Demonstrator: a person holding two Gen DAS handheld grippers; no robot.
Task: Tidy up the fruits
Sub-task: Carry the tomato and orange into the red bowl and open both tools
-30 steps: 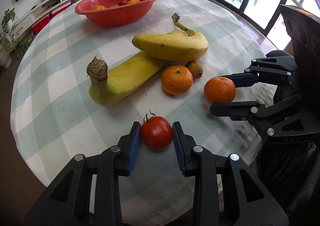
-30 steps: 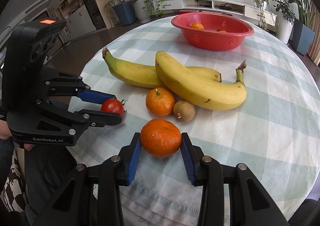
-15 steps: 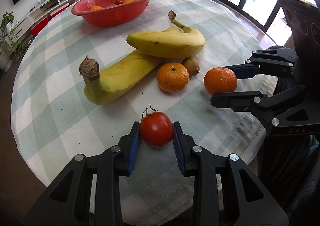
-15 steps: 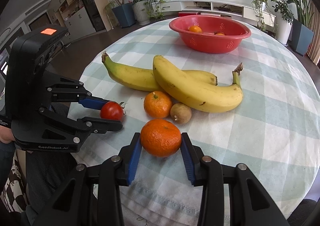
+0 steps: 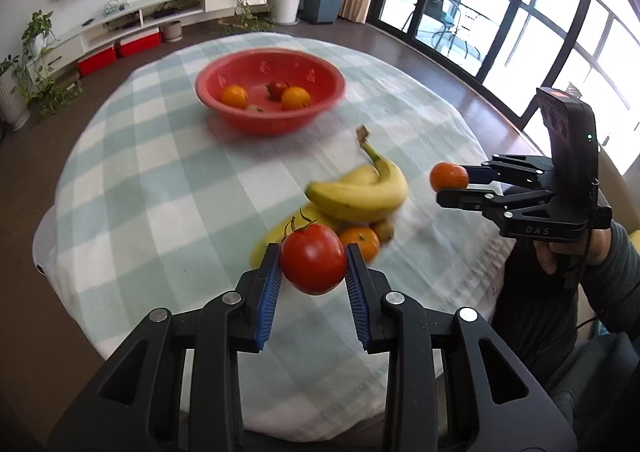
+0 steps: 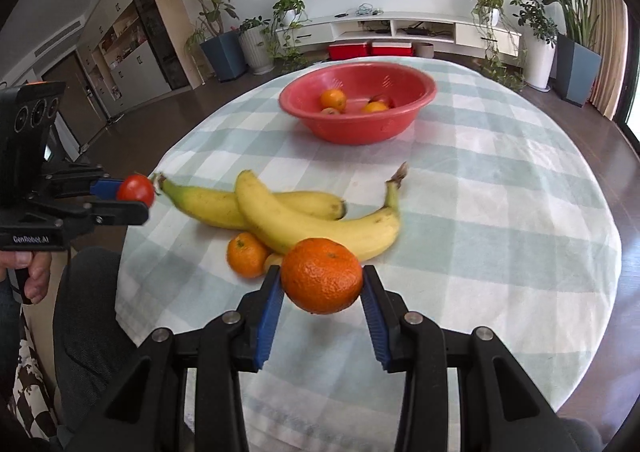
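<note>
The left hand-held gripper (image 5: 313, 280) is clamped on a red tomato (image 5: 313, 258), held above the near part of the tabletop (image 5: 160, 212); the tomato hides much of one banana (image 5: 276, 238) and part of an orange (image 5: 360, 242) lying behind it. The right hand-held gripper (image 6: 322, 290) is clamped on a second orange (image 6: 322, 275), also lifted off the cloth — it covers most of a small brownish fruit (image 6: 273, 261), too little of which shows to name. Two bananas (image 6: 312, 226) lie crossed near the middle, another orange (image 6: 246, 254) touching them on the near left.

At the far side sits a red bowl (image 6: 360, 132) holding two oranges (image 6: 333, 99) and a dark red fruit (image 5: 277, 89); a pale piece between them is blurred and unclear.

Motion blur softens the check cloth and the fruit in the left wrist view. Readable writing: "GenRobot.AI" on the left gripper's body (image 6: 30, 239), "DAS" on the right one's (image 5: 538, 230). A person's fingers (image 6: 34, 272) wrap the left handle, cut off by the frame edge
</note>
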